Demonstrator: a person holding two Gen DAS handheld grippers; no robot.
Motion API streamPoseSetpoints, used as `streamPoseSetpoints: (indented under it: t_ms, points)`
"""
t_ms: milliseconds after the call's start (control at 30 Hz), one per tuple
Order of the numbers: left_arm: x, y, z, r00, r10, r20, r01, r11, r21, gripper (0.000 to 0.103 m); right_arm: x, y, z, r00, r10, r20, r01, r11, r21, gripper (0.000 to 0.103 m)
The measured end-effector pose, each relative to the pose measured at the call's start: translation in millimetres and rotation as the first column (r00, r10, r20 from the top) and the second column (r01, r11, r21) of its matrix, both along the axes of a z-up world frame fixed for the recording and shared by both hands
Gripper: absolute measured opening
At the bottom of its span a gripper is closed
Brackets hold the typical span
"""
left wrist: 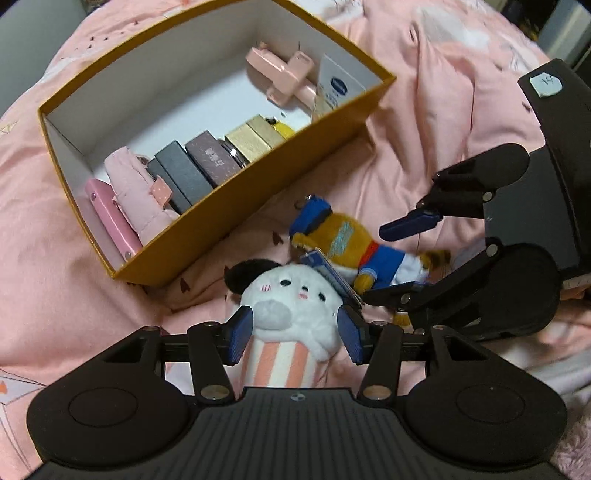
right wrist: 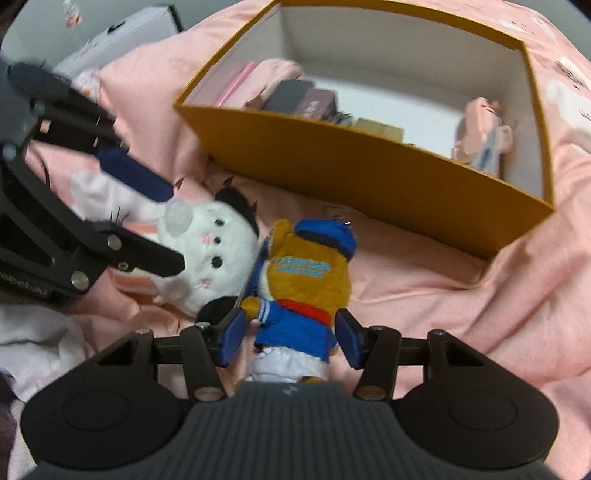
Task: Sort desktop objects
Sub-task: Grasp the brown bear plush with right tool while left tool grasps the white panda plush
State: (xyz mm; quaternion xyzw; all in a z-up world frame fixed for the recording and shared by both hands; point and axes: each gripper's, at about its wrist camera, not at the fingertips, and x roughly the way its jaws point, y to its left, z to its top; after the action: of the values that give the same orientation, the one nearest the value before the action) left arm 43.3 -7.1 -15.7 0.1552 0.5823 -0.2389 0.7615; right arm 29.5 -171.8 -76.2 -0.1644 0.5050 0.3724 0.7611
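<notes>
Both toys on the pink bedding [left wrist: 406,122], just in front of the yellow box [left wrist: 240,206]. Left hand-held gripper [left wrist: 293,334] straddling the white plush [left wrist: 295,295], pads level w/ its cheeks, small gaps either side by the look of it, so jaws apart, not clamped yet. Right hand-held gripper [right wrist: 291,338] around the blue-jacketed orange plush [right wrist: 295,291]: left pad close on the sleeve, right pad w/ a sliver of gap, so not squeezing either.

Best way, judging from here: sink a touch lower before closing, so pads bite the body and not just fluff. White plush: grab at the fat middle above the striped base. Orange plush: close across the blue jacket, soft stuff, will squash, so firm close needed. Then lift straight up, clear the near box wall, drop inside.

Watch-outs: toys touching each other, head to head; a card tag [left wrist: 332,273] wedged between them, could snag or drag the neighbour along. Keyring loop [right wrist: 345,221] on the orange plush's cap, may catch. Two grippers very near each other, risk of knocking on lift, so stagger.

Around: box half full. Row of small cases along the near wall, pink pouch [left wrist: 136,192], grey box [left wrist: 184,173], gold box [left wrist: 251,140], pink gadget [left wrist: 280,74] at the far end. Free floor left mid-box. White carton [right wrist: 122,33] beyond, well apart.
</notes>
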Motion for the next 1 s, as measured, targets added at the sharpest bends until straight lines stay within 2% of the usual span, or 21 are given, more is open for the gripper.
streamPoseSetpoints:
  t_ms: [200, 333, 400, 700, 867, 1000]
  points:
    - [1.3, -2.5, -18.9, 0.994, -0.071, -0.089, 0.081, 0.991, 0.104, 0.060, -16.1, 16.4, -16.5, 0.993, 0.036, 0.113, -0.024, 0.994, -0.107, 0.056]
    - [4.2, -6.8, -33.8, 0.990, -0.077, -0.116, 0.091, 0.988, 0.121, 0.066, -13.0, 15.1, -24.1, 0.992, 0.008, 0.124, 0.006, 0.994, -0.106, 0.051]
    - [7.4, -8.5, -39.3, 0.991, -0.058, -0.120, 0.075, 0.988, 0.136, 0.068, -7.4, 10.7, -27.7, 0.995, -0.019, 0.097, 0.027, 0.996, -0.080, 0.046]
    - [6.3, -13.3, -52.8, 0.992, -0.035, -0.119, 0.057, 0.981, 0.188, 0.073, 15.5, -20.1, -36.0, 0.987, -0.157, -0.038, 0.159, 0.985, 0.061, 0.043]
    - [-5.3, -16.3, -54.6, 0.996, -0.048, -0.070, 0.063, 0.973, 0.220, 0.073, 24.0, -40.9, -32.9, 0.967, -0.228, -0.113, 0.244, 0.957, 0.156, 0.041]
    - [-7.8, -12.8, -49.3, 0.999, -0.003, -0.035, 0.010, 0.980, 0.198, 0.070, 25.9, -49.4, -26.6, 0.951, -0.266, -0.159, 0.296, 0.931, 0.214, 0.040]
